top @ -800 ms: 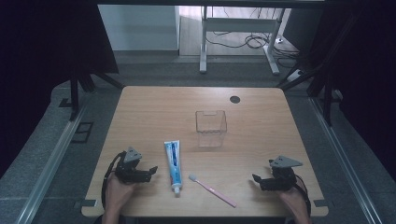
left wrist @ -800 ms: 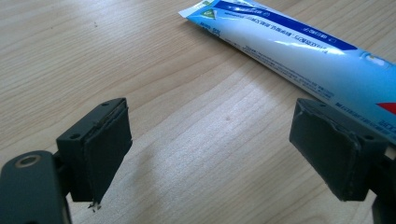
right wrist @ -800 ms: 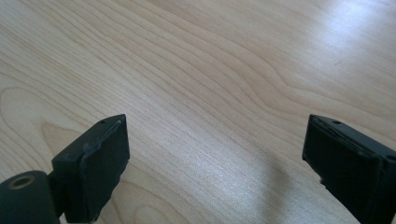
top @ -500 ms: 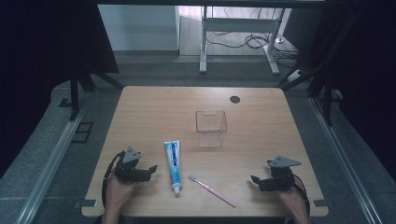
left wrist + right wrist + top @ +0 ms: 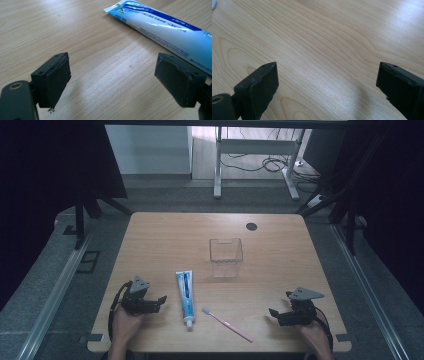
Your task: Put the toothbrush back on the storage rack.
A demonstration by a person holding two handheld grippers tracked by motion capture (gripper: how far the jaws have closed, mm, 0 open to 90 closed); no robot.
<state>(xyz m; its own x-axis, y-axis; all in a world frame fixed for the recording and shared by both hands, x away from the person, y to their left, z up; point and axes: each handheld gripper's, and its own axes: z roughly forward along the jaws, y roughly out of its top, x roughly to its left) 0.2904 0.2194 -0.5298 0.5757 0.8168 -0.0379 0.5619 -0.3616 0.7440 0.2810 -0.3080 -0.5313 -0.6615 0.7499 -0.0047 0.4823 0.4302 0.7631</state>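
Looking down from the high view, I have the left gripper (image 5: 159, 299) resting low at about 7 o'clock on the table (image 5: 165, 235), jaws spread wide with nothing between them, aimed toward 3 o'clock at the toothpaste tube (image 5: 185, 296), which lies just beside it, not touching. The tube's long axis runs 12 to 6 o'clock, cap end toward me at 6, flat crimped end at 12. In the left gripper view the tube (image 5: 165, 27) sits beyond the right-hand jaw, slanting across the top right. The right gripper (image 5: 273, 312) sits at about 5 o'clock, jaws also wide apart and empty, pointing toward 9 o'clock. A pink toothbrush (image 5: 227, 323) lies between tube and right gripper, bristle head near the tube's cap, handle running toward 4 o'clock. A clear box (image 5: 226, 257) stands near the table's centre, well apart from both grippers.
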